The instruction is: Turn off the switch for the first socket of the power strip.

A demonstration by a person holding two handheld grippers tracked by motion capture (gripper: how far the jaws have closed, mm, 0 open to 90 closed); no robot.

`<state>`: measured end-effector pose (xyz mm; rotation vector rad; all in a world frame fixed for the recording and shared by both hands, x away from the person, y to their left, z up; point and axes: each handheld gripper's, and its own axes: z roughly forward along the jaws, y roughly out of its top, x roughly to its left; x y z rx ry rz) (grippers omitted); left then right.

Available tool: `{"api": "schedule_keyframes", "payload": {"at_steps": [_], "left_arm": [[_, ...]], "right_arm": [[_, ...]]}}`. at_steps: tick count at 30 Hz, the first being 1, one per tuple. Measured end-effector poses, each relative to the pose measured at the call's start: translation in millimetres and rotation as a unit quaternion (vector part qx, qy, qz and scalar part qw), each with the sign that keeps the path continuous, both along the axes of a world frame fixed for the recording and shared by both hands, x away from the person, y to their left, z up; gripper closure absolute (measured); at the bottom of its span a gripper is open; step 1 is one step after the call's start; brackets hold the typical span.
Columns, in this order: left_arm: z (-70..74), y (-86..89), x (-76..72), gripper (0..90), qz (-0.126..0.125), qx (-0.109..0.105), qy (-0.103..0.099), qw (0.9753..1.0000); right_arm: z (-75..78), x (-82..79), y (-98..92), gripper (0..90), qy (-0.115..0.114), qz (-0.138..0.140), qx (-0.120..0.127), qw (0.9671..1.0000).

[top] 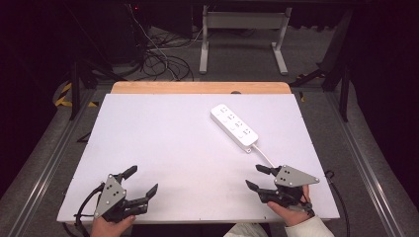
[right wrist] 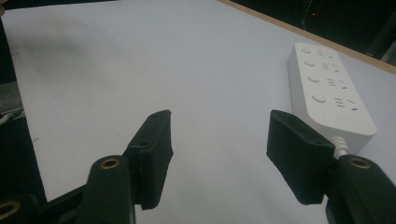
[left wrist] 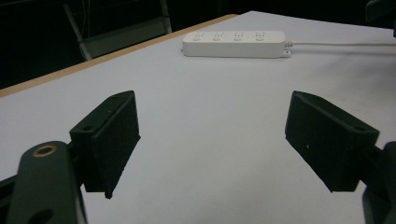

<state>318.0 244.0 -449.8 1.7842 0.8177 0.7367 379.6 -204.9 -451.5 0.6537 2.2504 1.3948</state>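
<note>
Both grippers rest low at the near edge of the white table (top: 163,143), the left gripper (top: 143,183) at the near left and the right gripper (top: 258,177) at the near right, each with its black jaws spread wide apart and nothing between them. Just beyond the right gripper, a white cable (top: 265,157) runs up and to the left into a white power strip (top: 234,126), which lies flat and at an angle on the far right part of the table, well apart from the left gripper. Along the far edge of the white top a wooden strip (top: 200,88) shows, and past it grey floor with a white table frame (top: 244,34).
</note>
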Motion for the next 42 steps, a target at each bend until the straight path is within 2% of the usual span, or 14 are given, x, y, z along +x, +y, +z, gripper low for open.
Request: {"api": "schedule_keyframes", "payload": {"at_steps": [4,6,18,22,24,34,42], "left_arm": [[-0.1,0.4,0.3,18.2,0.003,0.000,0.001,1.0000],[-0.6,0.3,0.9,18.4,0.010,0.008,0.001,0.9999],[-0.5,1.3,1.2,18.4,0.012,0.004,0.005,0.9999],[-0.1,1.9,1.0,18.6,0.013,0.007,0.002,0.9999],[-0.3,1.3,0.6,18.6,0.013,0.002,0.004,0.9999],[0.2,1.9,0.4,18.6,0.014,0.005,0.001,0.9999],[-0.1,1.5,0.5,18.7,0.014,0.007,0.001,0.9999]], "right_arm": [[2.5,-0.4,0.9,45.1,0.003,0.008,-0.003,1.0000],[2.8,-0.4,1.2,45.1,0.001,0.009,-0.004,1.0000],[8.1,4.2,3.8,49.5,0.016,0.001,-0.018,0.9997],[16.1,7.5,4.9,50.1,0.021,-0.004,-0.025,0.9995],[17.7,8.3,5.4,50.1,0.021,-0.002,-0.026,0.9994],[38.2,19.0,13.5,48.1,0.017,0.002,-0.040,0.9990],[50.9,24.4,17.9,51.1,0.008,-0.001,-0.053,0.9986]]}}
